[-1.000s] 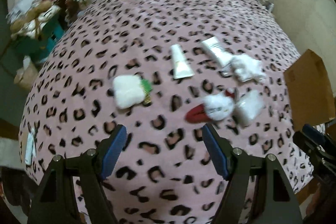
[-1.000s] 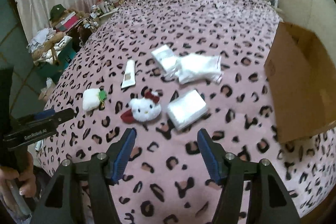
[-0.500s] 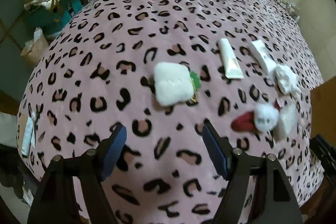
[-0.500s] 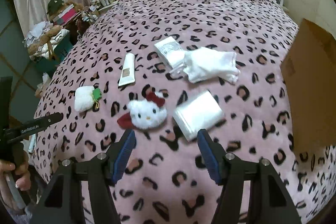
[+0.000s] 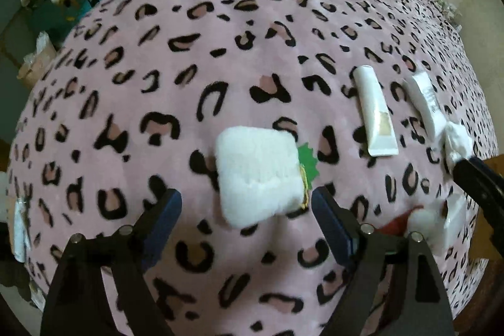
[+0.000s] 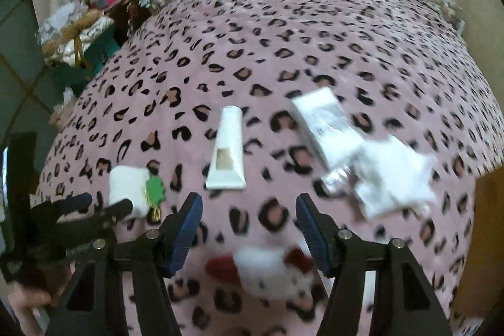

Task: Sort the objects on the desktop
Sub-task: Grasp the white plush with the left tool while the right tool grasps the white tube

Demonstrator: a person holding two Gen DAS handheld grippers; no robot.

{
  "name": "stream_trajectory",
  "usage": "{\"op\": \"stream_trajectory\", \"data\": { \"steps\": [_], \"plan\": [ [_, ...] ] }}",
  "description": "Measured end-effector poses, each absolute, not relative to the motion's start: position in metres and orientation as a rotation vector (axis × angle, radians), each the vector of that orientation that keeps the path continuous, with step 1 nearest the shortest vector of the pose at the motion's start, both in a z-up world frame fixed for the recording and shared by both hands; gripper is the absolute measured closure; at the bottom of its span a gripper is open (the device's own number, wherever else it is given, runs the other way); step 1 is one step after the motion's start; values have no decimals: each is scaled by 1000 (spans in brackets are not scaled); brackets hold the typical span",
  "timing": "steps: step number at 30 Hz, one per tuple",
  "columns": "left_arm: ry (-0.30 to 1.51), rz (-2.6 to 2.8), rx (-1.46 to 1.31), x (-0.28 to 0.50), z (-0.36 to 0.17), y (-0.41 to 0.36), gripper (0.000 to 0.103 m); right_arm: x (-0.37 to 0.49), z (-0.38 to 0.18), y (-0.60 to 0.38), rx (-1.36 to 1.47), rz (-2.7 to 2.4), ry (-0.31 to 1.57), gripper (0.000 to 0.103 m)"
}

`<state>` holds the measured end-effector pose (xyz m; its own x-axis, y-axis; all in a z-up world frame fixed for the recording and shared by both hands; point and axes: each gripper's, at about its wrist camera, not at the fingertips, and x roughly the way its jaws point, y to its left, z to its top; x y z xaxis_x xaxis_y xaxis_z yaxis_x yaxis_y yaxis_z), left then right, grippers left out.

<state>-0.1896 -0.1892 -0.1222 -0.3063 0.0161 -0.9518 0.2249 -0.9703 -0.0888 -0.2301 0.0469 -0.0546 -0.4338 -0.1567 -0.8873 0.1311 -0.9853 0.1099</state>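
A white fluffy pouch (image 5: 256, 175) with a green tag (image 5: 307, 161) lies on the leopard-print bedspread (image 5: 220, 37). My left gripper (image 5: 245, 202) hangs just over the pouch's near edge. Its jaws are opening, and the pads are clear of the pouch on both sides. My right gripper (image 6: 247, 203) is open above a white cat plush with a red bow (image 6: 267, 270). The plush lies blurred between the fingers, untouched. A white tube (image 6: 228, 150) lies just beyond. The right wrist view also shows the pouch (image 6: 124, 185) under the left gripper (image 6: 104, 201).
A flat white package (image 6: 324, 122) and a crumpled white bag (image 6: 393, 175) lie to the right of the tube. A cardboard box (image 6: 488, 210) stands at the bed's right edge. Cluttered shelves and a teal bin (image 6: 94, 52) stand left of the bed. A hand (image 6: 28, 304) holds the left gripper.
Both grippers have come down closer to the bedspread. The left one has moved over the fluffy pouch and its jaws stand wider. The right one has closed in over the cat plush.
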Motion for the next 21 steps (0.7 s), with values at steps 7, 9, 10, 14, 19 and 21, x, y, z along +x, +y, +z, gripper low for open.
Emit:
{"op": "stream_trajectory", "data": {
  "steps": [7, 9, 10, 14, 19, 21],
  "plan": [
    [336, -2386, 1787, -210, -145, -192, 17, -283, -91, 25, 1654, -2486, -12, 40],
    [337, -2389, 1794, -215, -149, -190, 17, -296, -100, 22, 1683, -2472, -17, 40],
    [334, -2391, 1796, -218, -151, -189, 17, -302, -105, 19, 1695, -2467, -11, 40],
    [339, -2391, 1809, -225, -160, -187, 17, -319, -119, 10, 1747, -2464, 37, 40],
    [311, -2391, 1817, -231, -169, -178, 16, -329, -140, 5, 1816, -2418, 12, 40],
    [307, -2392, 1812, -232, -171, -176, 16, -329, -145, 3, 1814, -2420, 36, 40]
  ]
}}
